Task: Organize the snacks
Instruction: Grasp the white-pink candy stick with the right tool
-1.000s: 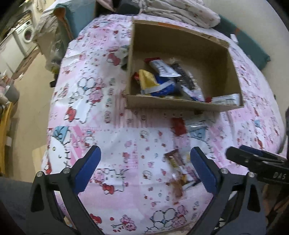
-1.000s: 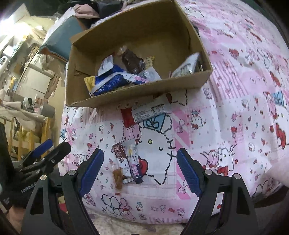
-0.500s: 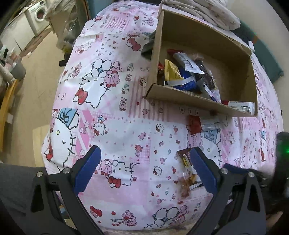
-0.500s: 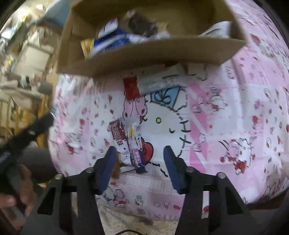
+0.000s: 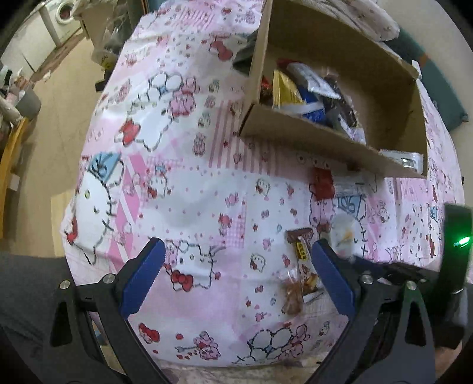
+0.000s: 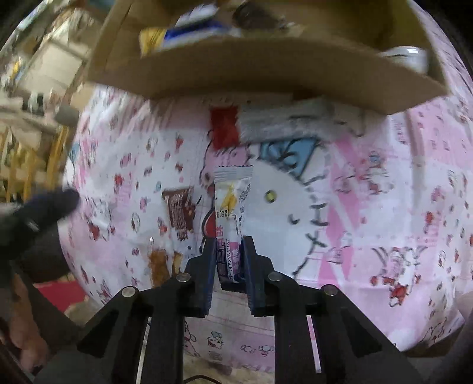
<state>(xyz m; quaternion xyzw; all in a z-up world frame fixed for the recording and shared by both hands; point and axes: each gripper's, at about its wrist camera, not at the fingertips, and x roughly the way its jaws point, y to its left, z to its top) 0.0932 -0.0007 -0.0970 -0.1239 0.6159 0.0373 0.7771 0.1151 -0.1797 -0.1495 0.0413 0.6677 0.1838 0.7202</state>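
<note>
Right gripper [image 6: 227, 260] clamped on white snack packet [image 6: 232, 201], long axis pointing toward cardboard box [image 6: 266, 71] ahead; left gripper [image 5: 236, 274] spread wide, empty.

The floor [image 5: 56, 97] is bare and tan. A white washing machine [image 5: 63, 16] stands far back at the top left. A grey pot [image 5: 28, 102] sits by the left edge, and under it is a yellow wooden frame [image 5: 10, 150]. The surface has a pink cloth [image 5: 189, 189] with cartoon cats on it. A white flowery blanket [image 5: 369, 17] lies at the far end, next to a dark green cushion [image 5: 443, 85]. Yellow wooden bars [image 6: 32, 165] show at the left, blurred.
</note>
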